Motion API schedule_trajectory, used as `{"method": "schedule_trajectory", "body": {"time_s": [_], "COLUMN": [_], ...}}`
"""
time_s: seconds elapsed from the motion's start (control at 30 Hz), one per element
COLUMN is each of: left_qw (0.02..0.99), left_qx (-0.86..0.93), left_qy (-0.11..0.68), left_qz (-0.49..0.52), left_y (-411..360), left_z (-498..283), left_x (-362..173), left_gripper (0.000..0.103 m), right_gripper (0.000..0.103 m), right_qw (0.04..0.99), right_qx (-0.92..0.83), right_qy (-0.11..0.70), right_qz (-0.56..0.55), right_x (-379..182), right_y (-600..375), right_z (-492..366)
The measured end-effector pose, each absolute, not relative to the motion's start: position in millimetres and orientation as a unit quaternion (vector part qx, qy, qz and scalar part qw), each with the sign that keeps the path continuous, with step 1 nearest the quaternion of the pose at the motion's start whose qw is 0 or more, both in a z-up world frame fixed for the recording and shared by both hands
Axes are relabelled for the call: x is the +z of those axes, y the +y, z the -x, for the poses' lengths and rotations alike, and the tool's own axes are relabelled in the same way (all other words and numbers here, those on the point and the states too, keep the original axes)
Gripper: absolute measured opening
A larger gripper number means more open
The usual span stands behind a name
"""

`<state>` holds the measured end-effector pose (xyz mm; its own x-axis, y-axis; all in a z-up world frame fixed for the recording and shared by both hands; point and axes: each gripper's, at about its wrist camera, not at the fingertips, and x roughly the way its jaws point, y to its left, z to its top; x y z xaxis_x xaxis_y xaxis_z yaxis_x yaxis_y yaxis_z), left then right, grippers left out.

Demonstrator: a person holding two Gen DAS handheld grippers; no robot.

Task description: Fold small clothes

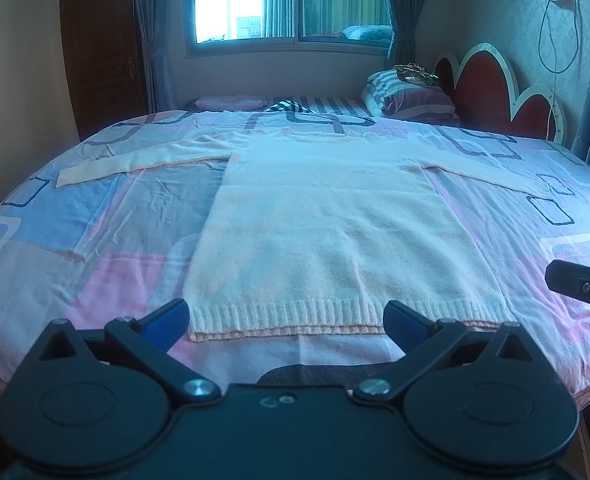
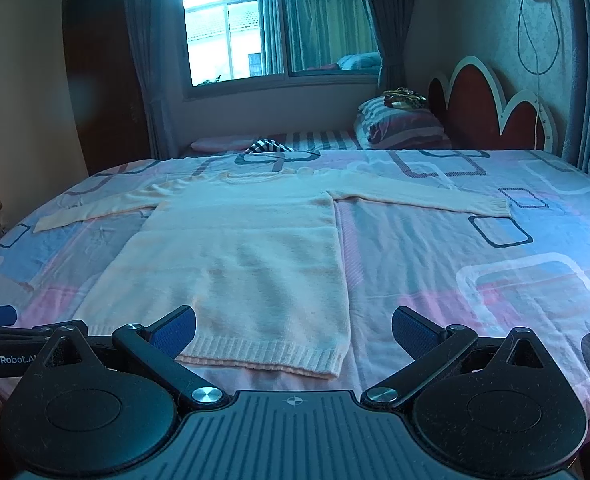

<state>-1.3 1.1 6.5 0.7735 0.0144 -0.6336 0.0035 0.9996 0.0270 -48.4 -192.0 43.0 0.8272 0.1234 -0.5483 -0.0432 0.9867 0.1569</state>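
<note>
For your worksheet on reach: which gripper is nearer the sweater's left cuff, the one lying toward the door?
Left. The left gripper hangs open over the sweater's hem, centred on the body, closer to that cuff. The right gripper hangs open by the hem's right corner, farther away.

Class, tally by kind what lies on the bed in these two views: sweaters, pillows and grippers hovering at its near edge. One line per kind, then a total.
Sweaters: 1, the cream sweater spread flat with sleeves out.
Pillows: 1, the striped pillow by the headboard.
Grippers: 2, the left gripper and the right gripper, both with jaws open.
Total: 4
</note>
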Motion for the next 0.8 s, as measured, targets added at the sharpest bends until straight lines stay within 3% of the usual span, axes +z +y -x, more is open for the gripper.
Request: {"method": "schedule_trajectory", "body": {"time_s": [0.8], "left_qw": [0.944], "left_qx": [0.001], "left_qy": [0.331], "left_qz": [-0.013], "left_y": [4.5], "left_z": [2.7], "left_x": [9.8], "left_gripper": [0.102], "right_gripper": [0.103], "right_qw": [0.956], "right_qx": [0.040], "right_qy": [0.281], "right_qz": [-0.069], "right_x": [46.0], "right_y": [-187.9], "right_z": [48.9]}}
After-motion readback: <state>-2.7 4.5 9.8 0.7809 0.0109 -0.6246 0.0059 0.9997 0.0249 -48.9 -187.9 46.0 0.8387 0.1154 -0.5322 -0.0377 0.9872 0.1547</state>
